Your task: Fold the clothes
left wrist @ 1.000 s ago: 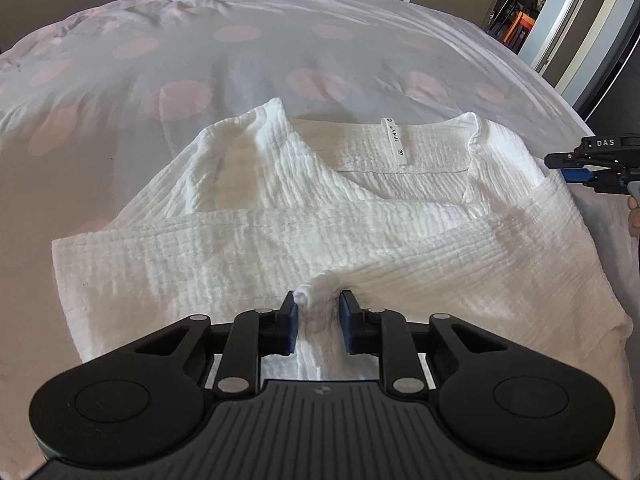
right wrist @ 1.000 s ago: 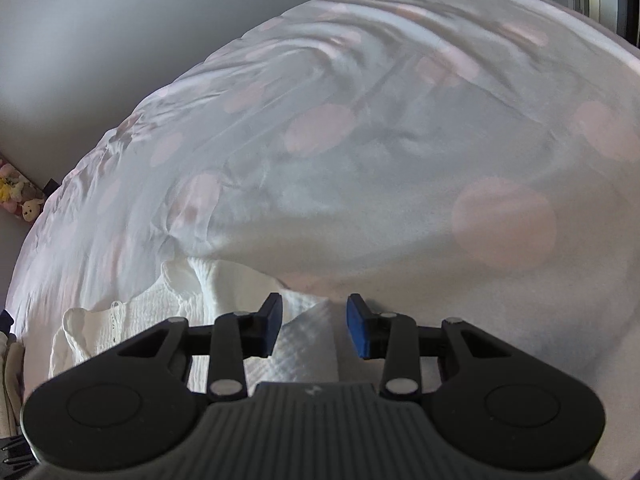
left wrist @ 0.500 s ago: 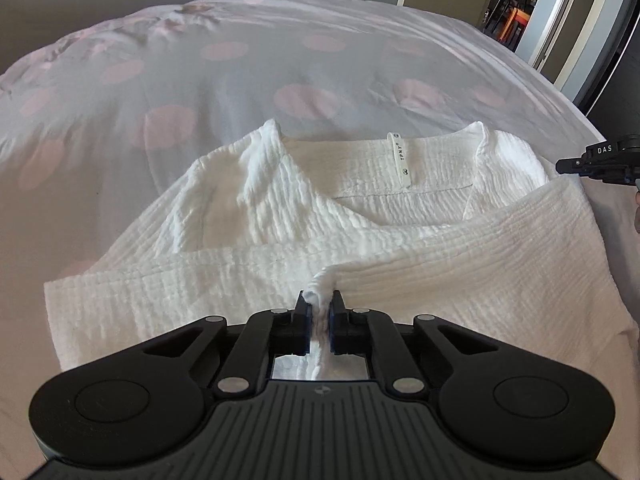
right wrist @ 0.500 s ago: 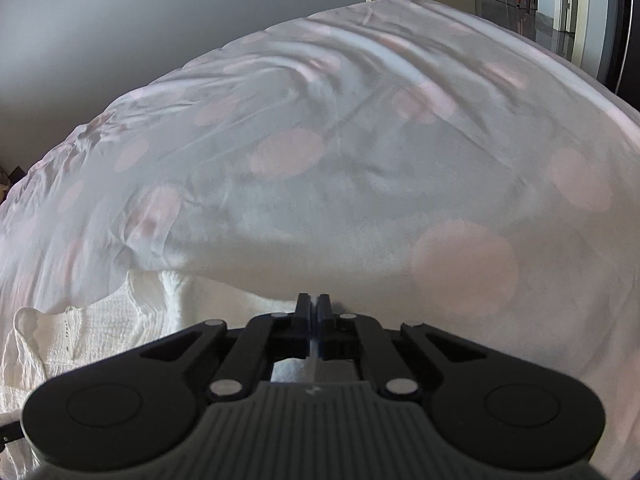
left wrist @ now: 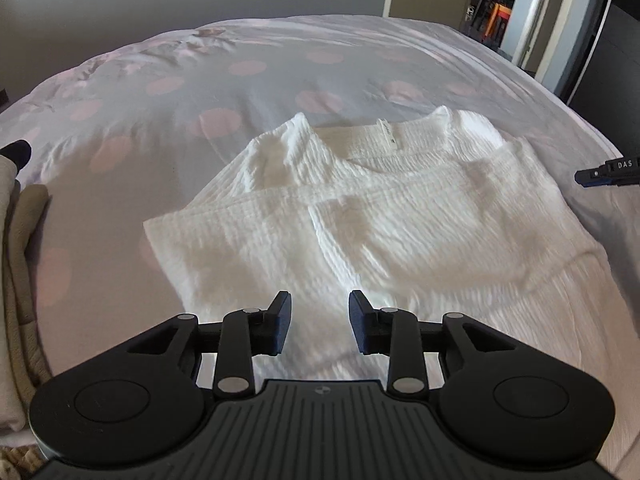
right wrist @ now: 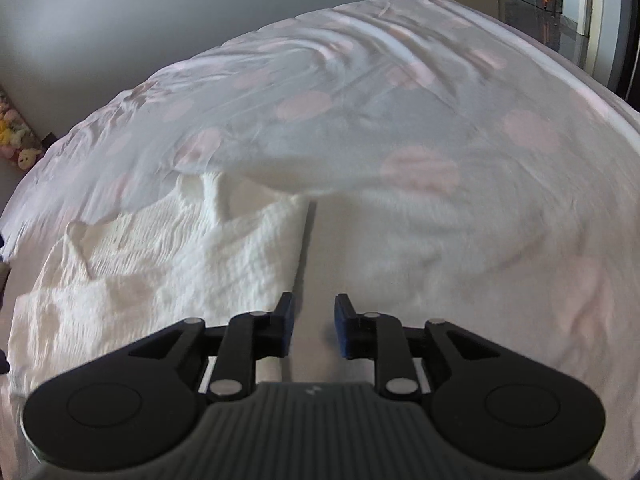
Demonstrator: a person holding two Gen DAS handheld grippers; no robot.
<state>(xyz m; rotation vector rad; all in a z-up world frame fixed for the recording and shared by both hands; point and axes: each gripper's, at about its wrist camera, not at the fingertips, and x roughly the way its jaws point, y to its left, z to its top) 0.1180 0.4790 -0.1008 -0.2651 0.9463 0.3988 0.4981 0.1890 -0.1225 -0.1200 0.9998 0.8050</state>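
Observation:
A white crinkled top (left wrist: 360, 216) lies flat on the bed, neck label facing away from me, with both sides folded in over its middle. My left gripper (left wrist: 320, 326) hovers open above the near part of the top, nothing between its fingers. The right gripper's tips (left wrist: 600, 174) show at the right edge of the left wrist view, beside the garment. In the right wrist view the same top (right wrist: 160, 272) fills the lower left, and my right gripper (right wrist: 315, 330) stands open over bare sheet just right of the garment's folded edge.
The bed carries a pale cover with pink dots (left wrist: 240, 92). Beige folded cloth (left wrist: 20, 280) is stacked at the left edge. A doorway and dark furniture (left wrist: 560, 20) stand past the bed's far right corner. Soft toys (right wrist: 16, 144) sit by the left wall.
Both grippers, shut half a second ago, the left pinching a fold of the top, have opened and pulled back. The released fold now lies flat.

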